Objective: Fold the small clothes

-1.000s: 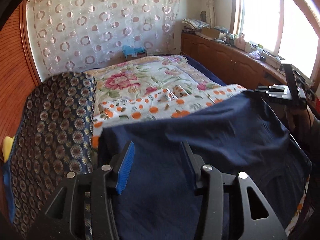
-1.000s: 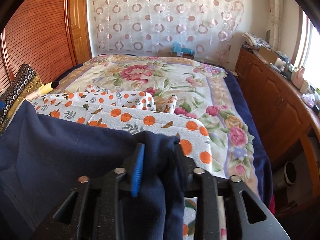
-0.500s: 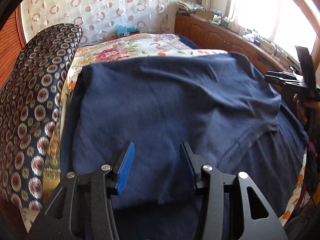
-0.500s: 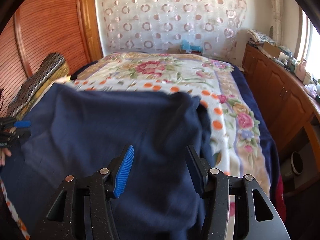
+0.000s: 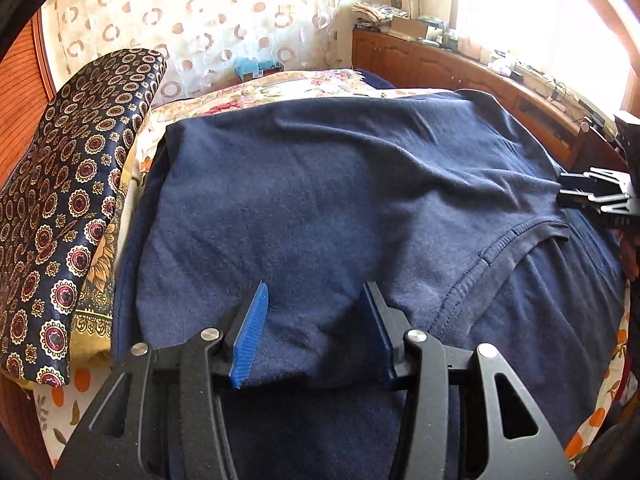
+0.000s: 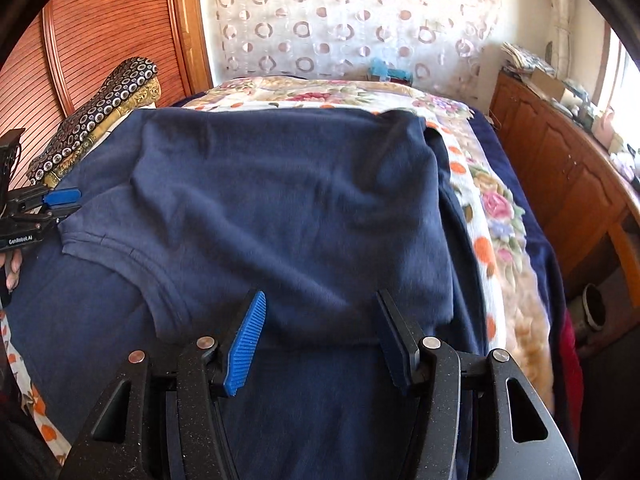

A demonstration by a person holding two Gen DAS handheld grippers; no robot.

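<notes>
A navy T-shirt [image 5: 340,200] lies folded over on itself on the bed, its ribbed neckline [image 5: 500,248] showing at the near right. My left gripper [image 5: 314,286] stands open over the near left edge of the folded layer. Fabric lies between the pads but they do not press it. In the right wrist view the same shirt [image 6: 280,200] fills the middle, and my right gripper [image 6: 320,294] is open above its near edge with nothing clamped. Each gripper shows in the other's view: the right gripper [image 5: 592,196] at the far right, the left gripper [image 6: 44,204] at the far left.
A dark patterned folded cloth [image 5: 80,180] is stacked along the shirt's left side. The floral bedcover [image 6: 492,200] extends beyond and to the right. A wooden cabinet [image 6: 560,160] with clutter on top runs along the window wall. A wooden panel [image 6: 100,40] stands behind the bed's left side.
The shirt's raised half has come down flat over the other half. My right gripper let go of the bunched fabric and opened. Both grippers moved nearer and lower.
</notes>
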